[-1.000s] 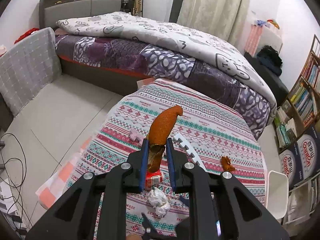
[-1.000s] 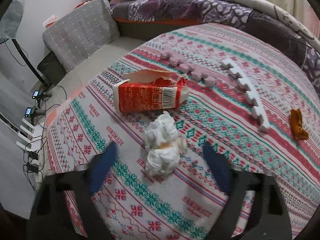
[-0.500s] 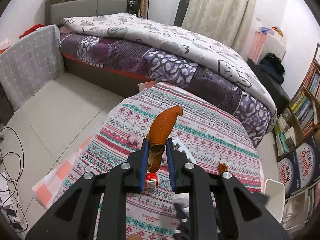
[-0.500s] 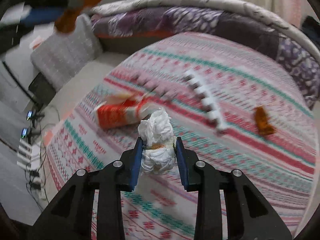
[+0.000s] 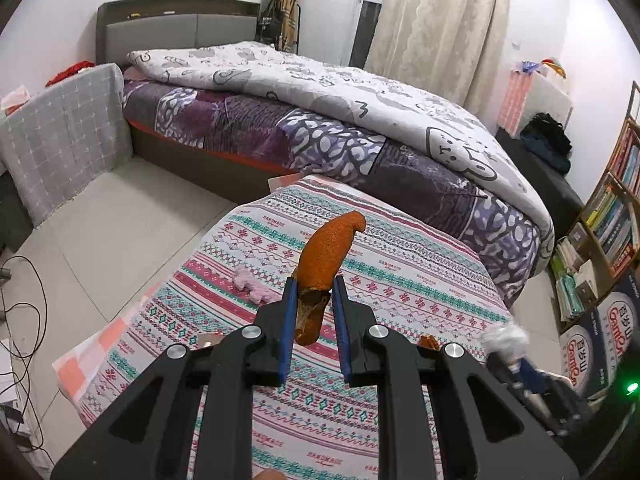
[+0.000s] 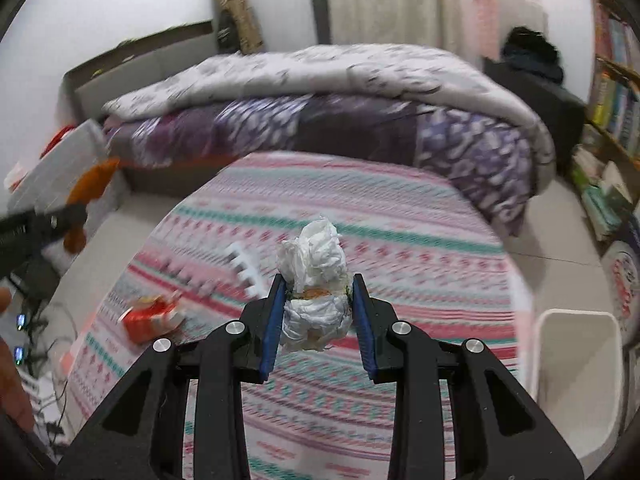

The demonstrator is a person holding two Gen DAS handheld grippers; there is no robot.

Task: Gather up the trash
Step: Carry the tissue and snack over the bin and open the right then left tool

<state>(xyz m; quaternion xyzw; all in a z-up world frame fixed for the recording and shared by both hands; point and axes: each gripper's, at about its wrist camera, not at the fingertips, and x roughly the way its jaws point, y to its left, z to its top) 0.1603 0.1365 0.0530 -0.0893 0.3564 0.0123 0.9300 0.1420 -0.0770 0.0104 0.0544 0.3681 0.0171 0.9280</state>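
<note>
Both grippers pinch trash: left (image 5: 313, 300) orange peel (image 5: 324, 264), right (image 6: 319, 296) blurred tissue wad (image 6: 314, 276).

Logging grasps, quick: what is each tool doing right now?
Left tool: shut on the orange peel.
Right tool: shut on the tissue wad.

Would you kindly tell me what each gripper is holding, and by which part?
Left gripper: orange peel, near its lower end. Right gripper: crumpled tissue wad, around its middle.
</note>
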